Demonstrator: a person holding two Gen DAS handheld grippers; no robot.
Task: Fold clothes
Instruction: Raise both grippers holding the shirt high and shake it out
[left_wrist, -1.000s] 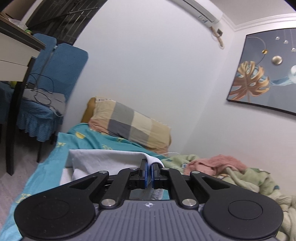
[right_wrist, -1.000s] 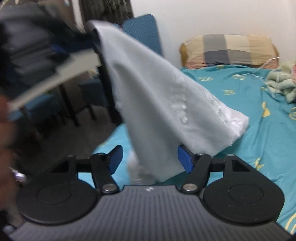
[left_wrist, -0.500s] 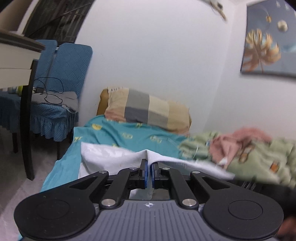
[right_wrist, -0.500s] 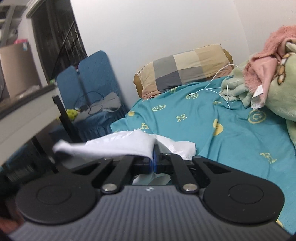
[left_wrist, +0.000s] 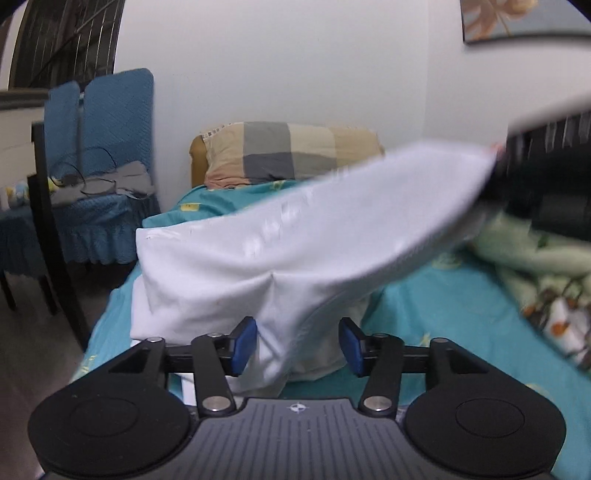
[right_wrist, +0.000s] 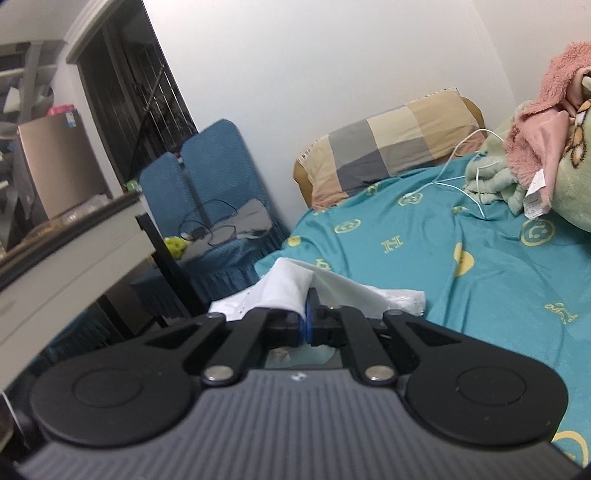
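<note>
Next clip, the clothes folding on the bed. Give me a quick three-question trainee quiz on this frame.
1. True or false: the right claw is shut on the white garment.
2. What are the left claw's blue pads doing? A clamping the cloth; B opening, with cloth hanging between them.
3. What colour is the bedsheet?

Key: 1 true. 2 B. 3 teal with yellow prints.

My right gripper (right_wrist: 308, 321), at 6 o'clock, has its blue pads pressed together on a fold of the white garment (right_wrist: 291, 288), which drapes to either side over the teal bedsheet (right_wrist: 424, 266). Checked pillow (right_wrist: 388, 144) at 1 o'clock; pink and green blankets (right_wrist: 546, 122) at 2 o'clock, white cable (right_wrist: 458, 177) beside them. Blue chairs (right_wrist: 207, 173) at 11 o'clock; desk (right_wrist: 66, 254) at 9 o'clock.
</note>
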